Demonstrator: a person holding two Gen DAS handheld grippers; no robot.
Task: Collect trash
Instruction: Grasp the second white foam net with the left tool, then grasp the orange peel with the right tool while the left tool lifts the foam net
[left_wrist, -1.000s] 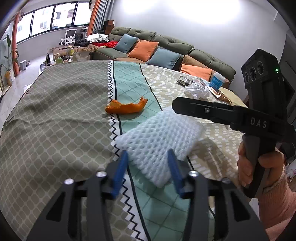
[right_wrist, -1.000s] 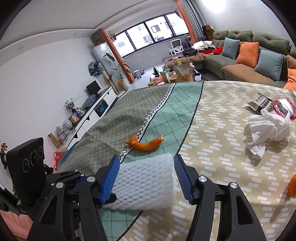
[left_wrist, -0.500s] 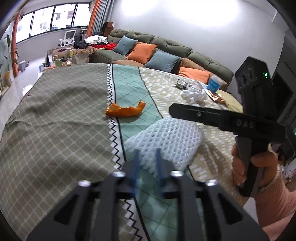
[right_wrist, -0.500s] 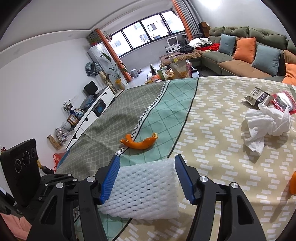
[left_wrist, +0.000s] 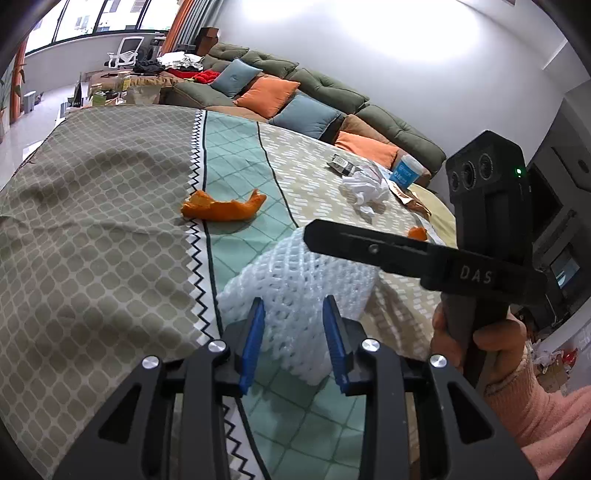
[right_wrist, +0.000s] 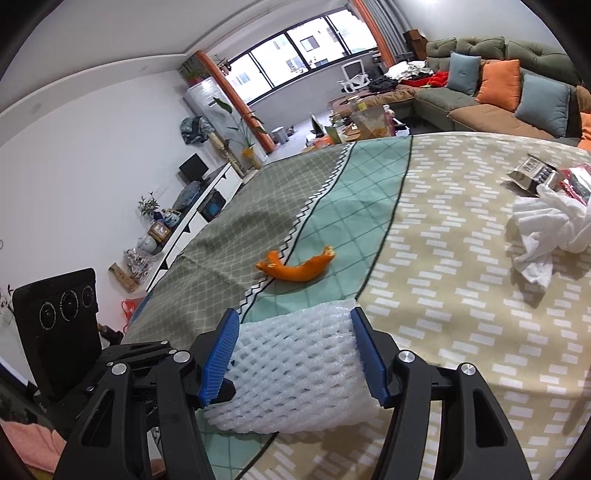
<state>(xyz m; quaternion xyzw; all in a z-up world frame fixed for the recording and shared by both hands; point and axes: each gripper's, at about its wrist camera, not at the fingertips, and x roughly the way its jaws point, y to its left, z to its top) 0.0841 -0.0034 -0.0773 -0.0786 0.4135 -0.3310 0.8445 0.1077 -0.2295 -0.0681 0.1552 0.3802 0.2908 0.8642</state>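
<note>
Your right gripper (right_wrist: 295, 354) clamps the foam net (right_wrist: 295, 373) across its width, held over the tablecloth's (left_wrist: 92, 221) near edge. Your left gripper (left_wrist: 293, 332) has just been closing on its end. Risk: opposed pulls tear it or it slips. Left pad contact unclear; no bin visible.
</note>
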